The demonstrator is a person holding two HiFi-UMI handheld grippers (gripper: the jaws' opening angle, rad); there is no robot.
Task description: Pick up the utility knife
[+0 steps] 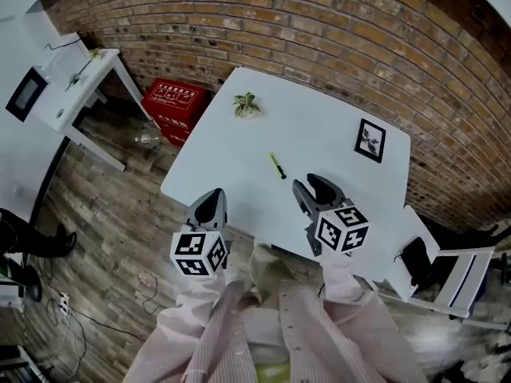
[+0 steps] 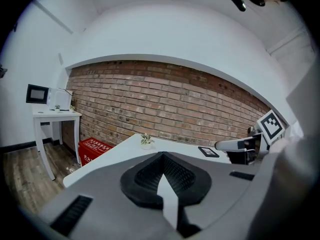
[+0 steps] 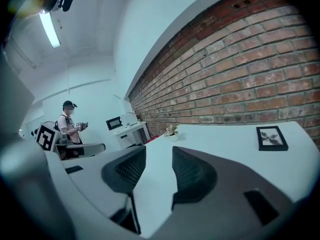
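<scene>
While the utility knife point(image 1: 277, 166) lies alone near the middle of the white table point(image 1: 319, 126), slanted along the 11-to-5 o'clock line, I hold both tools short of it at the near edge. The right gripper point(image 1: 311, 183) sits at the knife's 4 o'clock, roughly level over the tabletop, jaws spread with only bare table between them. The left gripper point(image 1: 211, 196) hangs at its 8 o'clock by the table edge, jaws pressed together on nothing. A small plant point(image 1: 247, 104) stands at 11 o'clock, a picture frame point(image 1: 370, 140) at 2 o'clock.
</scene>
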